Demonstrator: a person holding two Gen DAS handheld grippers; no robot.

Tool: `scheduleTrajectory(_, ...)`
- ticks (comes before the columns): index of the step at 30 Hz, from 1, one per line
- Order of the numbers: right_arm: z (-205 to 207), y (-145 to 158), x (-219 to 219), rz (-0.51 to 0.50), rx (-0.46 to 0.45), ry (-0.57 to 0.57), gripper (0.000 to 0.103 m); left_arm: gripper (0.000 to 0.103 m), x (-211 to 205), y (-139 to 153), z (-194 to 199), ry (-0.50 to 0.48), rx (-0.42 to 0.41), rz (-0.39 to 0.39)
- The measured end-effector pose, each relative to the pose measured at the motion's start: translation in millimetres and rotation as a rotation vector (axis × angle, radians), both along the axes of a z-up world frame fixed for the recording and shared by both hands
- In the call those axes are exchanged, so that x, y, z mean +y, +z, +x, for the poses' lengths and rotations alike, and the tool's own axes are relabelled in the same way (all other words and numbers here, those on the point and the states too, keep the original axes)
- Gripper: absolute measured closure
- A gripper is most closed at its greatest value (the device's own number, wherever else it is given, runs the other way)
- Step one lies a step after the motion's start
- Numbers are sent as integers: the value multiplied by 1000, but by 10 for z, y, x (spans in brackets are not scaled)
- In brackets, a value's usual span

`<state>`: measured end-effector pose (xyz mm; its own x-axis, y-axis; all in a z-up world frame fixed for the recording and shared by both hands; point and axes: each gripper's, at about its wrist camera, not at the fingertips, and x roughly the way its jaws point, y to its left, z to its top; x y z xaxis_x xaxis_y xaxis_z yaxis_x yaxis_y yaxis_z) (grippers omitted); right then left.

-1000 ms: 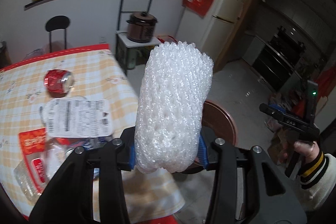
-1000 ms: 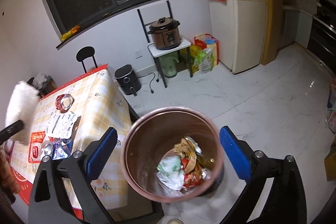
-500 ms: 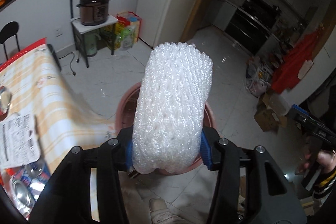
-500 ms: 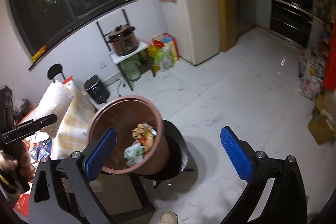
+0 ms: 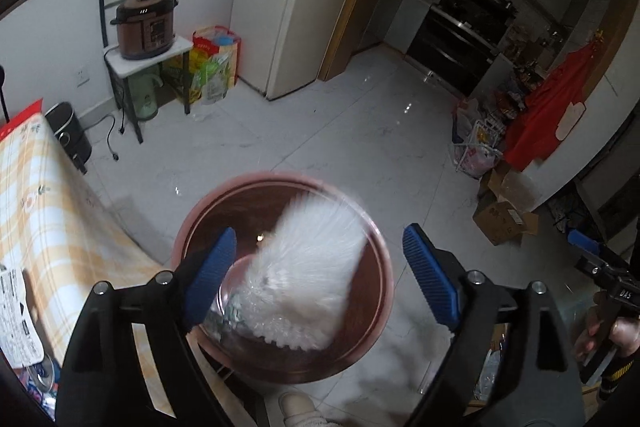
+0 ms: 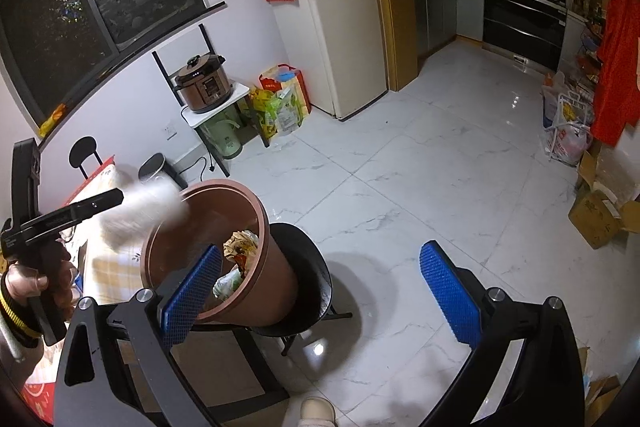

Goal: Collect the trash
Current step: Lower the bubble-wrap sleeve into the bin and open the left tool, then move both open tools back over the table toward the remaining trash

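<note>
Left wrist view
- left tongs (image 5: 320,279): jaws opening, blue pads well apart, nothing pinched
- foam net (image 5: 304,279): white, motion-blurred, loose between the pads, touching neither, over the mouth of the bin
- trash bin (image 5: 376,307): brown, round, directly below the tongs; inside mostly hidden by the foam
- tabletop (image 5: 52,227): left edge, yellow checked cloth, printed wrapper (image 5: 16,311) lying at near left
- right tongs (image 5: 600,267): far right edge, only the side shows, held by a hand (image 5: 608,339)

Right wrist view
- right tongs (image 6: 320,295): spread wide, empty, floor between the pads
- trash bin (image 6: 276,279): left of centre, standing on a black chair (image 6: 312,275), wrappers inside
- foam net (image 6: 140,211): blurred white streak at the bin's far-left rim, just ahead of the left tongs (image 6: 116,197)
- hand (image 6: 28,283): grips the left tongs' handle, left edge
</note>
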<state>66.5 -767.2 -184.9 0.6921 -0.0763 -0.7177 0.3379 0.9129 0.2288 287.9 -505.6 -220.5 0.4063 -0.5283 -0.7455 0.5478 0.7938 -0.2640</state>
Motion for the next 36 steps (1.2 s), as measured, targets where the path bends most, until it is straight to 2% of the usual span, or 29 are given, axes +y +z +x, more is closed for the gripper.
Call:
scheduleTrajectory(5, 62, 39, 106, 10, -22, 39, 5, 17, 131, 170, -91, 32, -32, -14)
scheduleTrajectory(9, 168, 83, 237, 21, -43, 86, 5, 15, 456, 346, -256, 86, -71, -9)
scheduleTrajectory(12, 285, 132, 370, 31, -59, 136, 5, 15, 826, 493, -426, 152, -100, -7)
scheduleTrajectory(19, 661, 224, 899, 52, -91, 295, 5, 15, 2075, 877, -924, 414, -165, -7)
scheduleTrajectory(24, 969, 262, 1559, 78, -100, 449, 5, 15, 3102, 1120, -1492, 663, -204, 19)
scheduleTrajectory(29, 1130, 279, 2343, 81, -78, 618, 5, 15, 3896, 1105, -2081, 873, -180, 21)
scheduleTrajectory(33, 1170, 287, 2956, 72, -53, 727, 5, 15, 4284, 973, -2417, 959, -133, 10)
scheduleTrajectory(36, 1162, 314, 3322, 61, -42, 778, 5, 15, 4488, 882, -2560, 981, -108, -3)
